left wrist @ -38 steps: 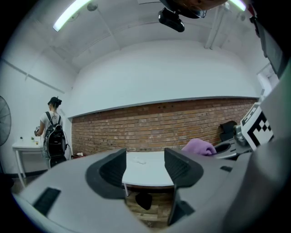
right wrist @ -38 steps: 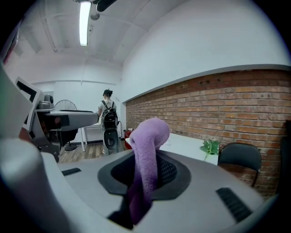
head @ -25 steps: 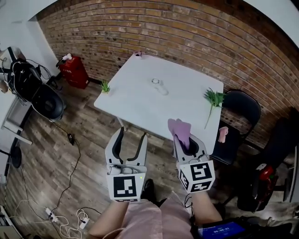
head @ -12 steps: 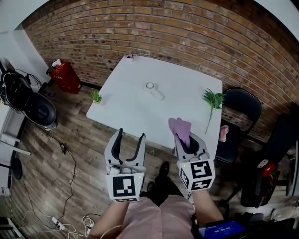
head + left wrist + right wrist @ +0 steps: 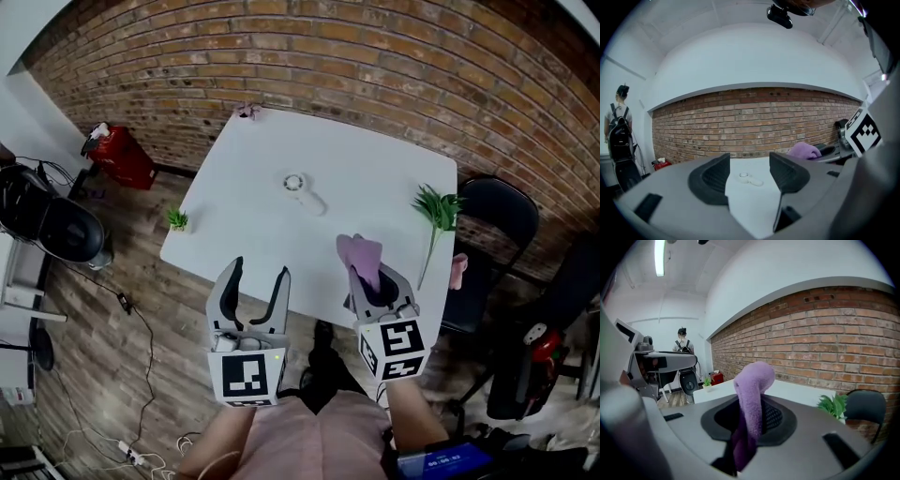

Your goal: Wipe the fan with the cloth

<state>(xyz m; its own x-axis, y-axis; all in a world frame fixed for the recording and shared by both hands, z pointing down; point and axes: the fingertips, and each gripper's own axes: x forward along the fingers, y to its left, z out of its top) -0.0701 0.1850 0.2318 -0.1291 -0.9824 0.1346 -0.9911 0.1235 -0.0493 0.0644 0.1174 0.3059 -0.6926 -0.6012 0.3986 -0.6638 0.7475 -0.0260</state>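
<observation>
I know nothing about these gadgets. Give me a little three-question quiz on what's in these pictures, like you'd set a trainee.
1. True or false: the left gripper has its jaws apart, with nothing gripped between them.
2. Where is the small white fan? A: on the wooden floor. B: lying on the white table. C: on the black chair.
3. What colour is the cloth that the right gripper is shut on?
Key: 1 true; 2 B; 3 purple.
</observation>
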